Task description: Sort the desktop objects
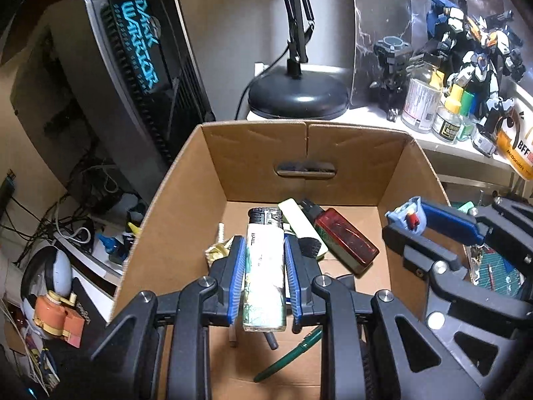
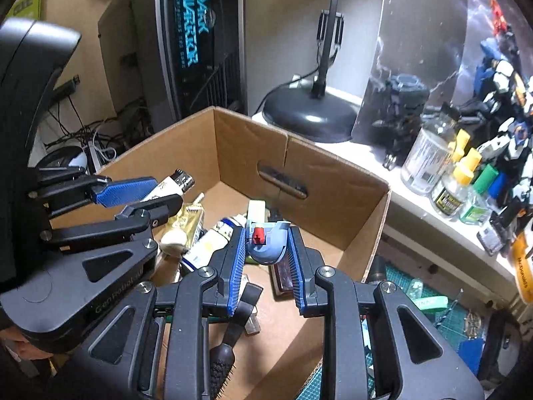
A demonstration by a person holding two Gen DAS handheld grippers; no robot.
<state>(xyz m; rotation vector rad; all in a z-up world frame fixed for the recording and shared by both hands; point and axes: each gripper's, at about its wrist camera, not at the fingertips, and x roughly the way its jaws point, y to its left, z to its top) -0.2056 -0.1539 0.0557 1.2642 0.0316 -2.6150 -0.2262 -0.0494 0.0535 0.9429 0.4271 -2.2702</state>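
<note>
Above the cardboard box (image 1: 186, 200), left gripper (image 1: 265, 243) pinches a white, black-capped lighter (image 1: 265, 266).

Both cams ride right on the grippers, looking forward and down along the fingers into the cardboard box (image 1: 213, 180), pretty close up. Left wrist view faces the box's back wall square on; right wrist view sits further right and angles left across it. Both catch the lamp base (image 1: 298, 95), the PC tower (image 2: 196, 43) and each other's gripper.
</note>
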